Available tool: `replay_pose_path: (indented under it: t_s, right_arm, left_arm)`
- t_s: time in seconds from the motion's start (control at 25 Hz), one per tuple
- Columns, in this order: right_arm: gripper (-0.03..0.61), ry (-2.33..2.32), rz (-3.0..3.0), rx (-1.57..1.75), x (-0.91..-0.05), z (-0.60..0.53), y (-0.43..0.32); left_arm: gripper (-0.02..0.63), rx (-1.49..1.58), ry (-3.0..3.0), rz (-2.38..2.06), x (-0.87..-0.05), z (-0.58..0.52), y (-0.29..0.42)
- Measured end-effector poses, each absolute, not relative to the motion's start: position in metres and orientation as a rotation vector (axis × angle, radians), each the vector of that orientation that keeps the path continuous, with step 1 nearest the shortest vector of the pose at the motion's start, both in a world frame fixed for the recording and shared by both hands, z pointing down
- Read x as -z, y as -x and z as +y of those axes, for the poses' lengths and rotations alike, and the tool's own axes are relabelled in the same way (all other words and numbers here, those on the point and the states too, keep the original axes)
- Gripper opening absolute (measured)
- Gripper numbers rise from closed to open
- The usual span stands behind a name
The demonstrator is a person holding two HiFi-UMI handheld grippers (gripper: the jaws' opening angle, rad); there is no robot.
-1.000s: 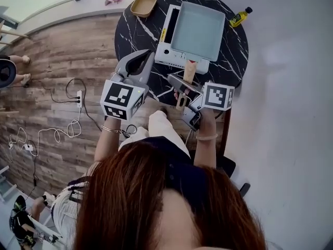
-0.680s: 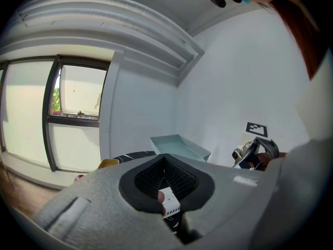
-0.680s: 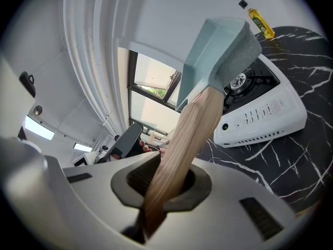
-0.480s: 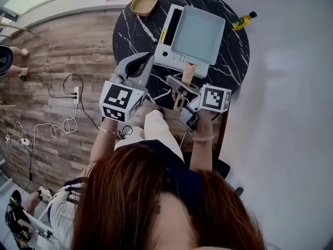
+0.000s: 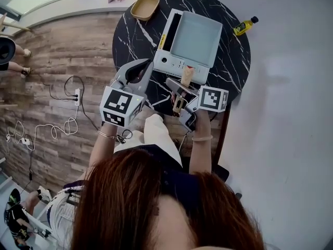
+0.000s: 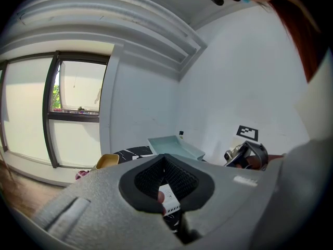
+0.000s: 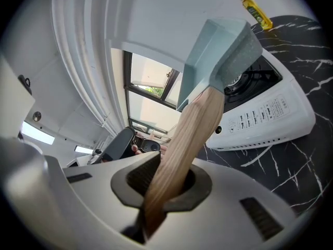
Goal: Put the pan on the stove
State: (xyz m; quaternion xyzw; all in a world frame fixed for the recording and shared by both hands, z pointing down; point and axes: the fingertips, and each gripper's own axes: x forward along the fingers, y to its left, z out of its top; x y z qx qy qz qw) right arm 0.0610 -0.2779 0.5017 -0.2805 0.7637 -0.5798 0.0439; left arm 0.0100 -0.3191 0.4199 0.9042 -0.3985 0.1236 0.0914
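Note:
A pale blue square pan hangs over the white table-top stove, covering most of it. Its wooden handle points toward me, and my right gripper is shut on that handle. In the right gripper view the handle runs up from the jaws to the tilted pan above the burner of the stove. Whether the pan touches the burner I cannot tell. My left gripper hovers left of the stove, tips together, holding nothing. In its own view the left gripper shows nothing between the pads.
The stove stands on a round black marble table. A yellow oil bottle stands at the table's far right and a tan dish at its far left. Cables and a power strip lie on the wooden floor to the left.
The pan and my right gripper have sunk a little toward the stove. The left gripper has drifted slightly downward beside it. Both grips look the same.

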Motion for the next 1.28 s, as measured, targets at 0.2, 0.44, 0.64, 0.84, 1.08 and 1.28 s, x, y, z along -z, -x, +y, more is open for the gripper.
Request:
replay_pose_path:
  t_s: [0.2,0.44,0.64,0.84,1.08,1.28]
  right_arm:
    - [0.046,0.843,2.332,1.793,-0.511,-0.287,-0.064]
    - [0.046,0.826,2.332,1.803,-0.519,-0.293,-0.066]
    - [0.049,0.806,2.315,1.824,-0.525,-0.302,-0.067]
    - [0.049,0.787,2.309,1.826,-0.533,-0.309,-0.069]
    - [0.049,0.781,2.303,1.836,-0.539,-0.315,-0.070]
    - [0.052,0.778,2.294,1.843,-0.547,-0.318,-0.073]
  left_arm:
    - [0.012,-0.385,-2.680,-1.187,-0.424,-0.325,-0.014]
    - [0.012,-0.425,-2.675,-1.193,-0.427,-0.326,-0.017]
    - [0.012,-0.443,-2.667,-1.203,-0.429,-0.333,-0.017]
    - [0.012,-0.455,-2.668,-1.213,-0.431,-0.338,-0.020]
    - [0.012,-0.471,-2.669,-1.216,-0.430,-0.341,-0.022]
    - [0.012,-0.501,-2.662,-1.215,-0.435,-0.338,-0.023]
